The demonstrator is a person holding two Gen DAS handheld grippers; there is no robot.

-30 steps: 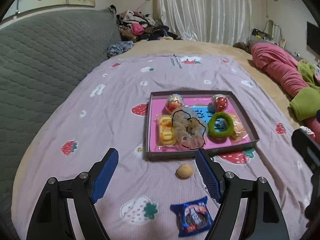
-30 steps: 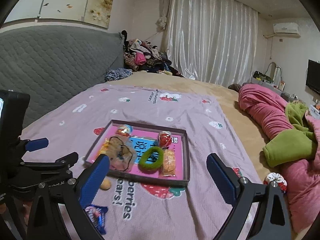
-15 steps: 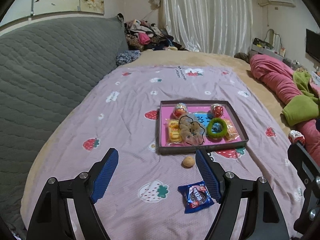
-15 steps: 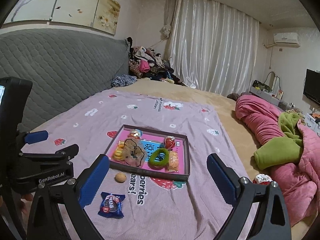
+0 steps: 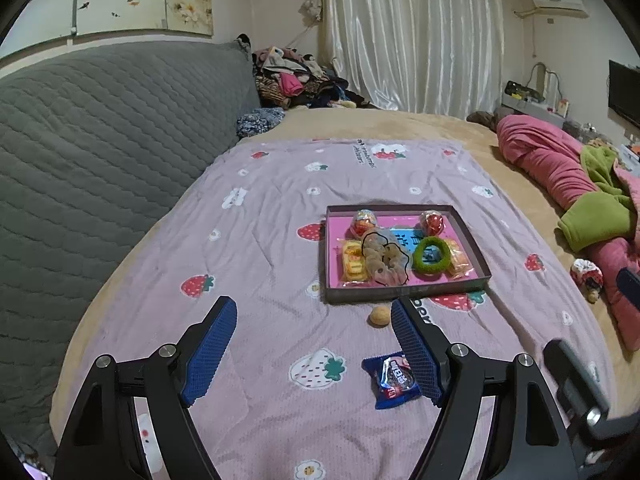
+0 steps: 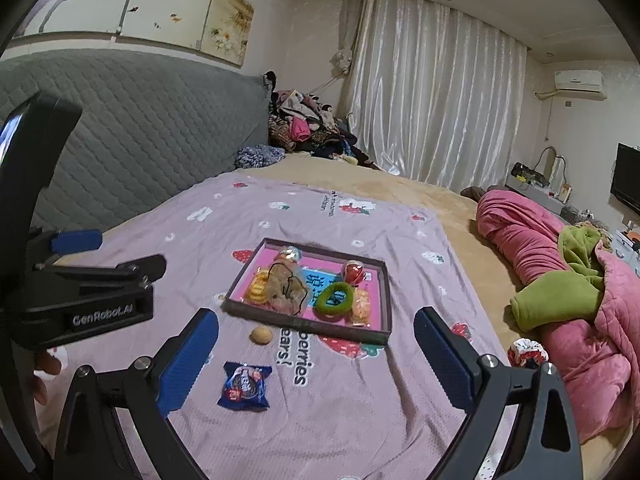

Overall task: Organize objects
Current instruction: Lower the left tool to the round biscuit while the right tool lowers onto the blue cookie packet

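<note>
A shallow grey tray [image 5: 406, 292] [image 6: 308, 325] with a pink floor lies on the strawberry-print sheet. It holds a green hair ring [image 5: 430, 255] [image 6: 335, 299], a beige scrunchie [image 5: 385, 261], yellow snack packs and two foil-wrapped sweets. In front of the tray lie a small round tan cake [image 5: 379, 315] [image 6: 261, 335] and a blue cookie packet [image 5: 393, 376] [image 6: 244, 386]. My left gripper [image 5: 312, 316] hangs open above the sheet, short of the tray, with nothing between its fingers. My right gripper [image 6: 316, 330] is open too, held above the tray's near edge.
A grey quilted headboard [image 5: 100, 140] runs along the left. Pink and green bedding [image 5: 580, 200] is piled on the right, with a small patterned scrunchie [image 6: 526, 351] beside it. Clothes are heaped at the far corner by the curtain [image 5: 412, 32].
Both grippers have pulled back and risen from the tray, so it looks smaller and farther. The blue cookie packet has come fully into view. Jaws keep the same width.
</note>
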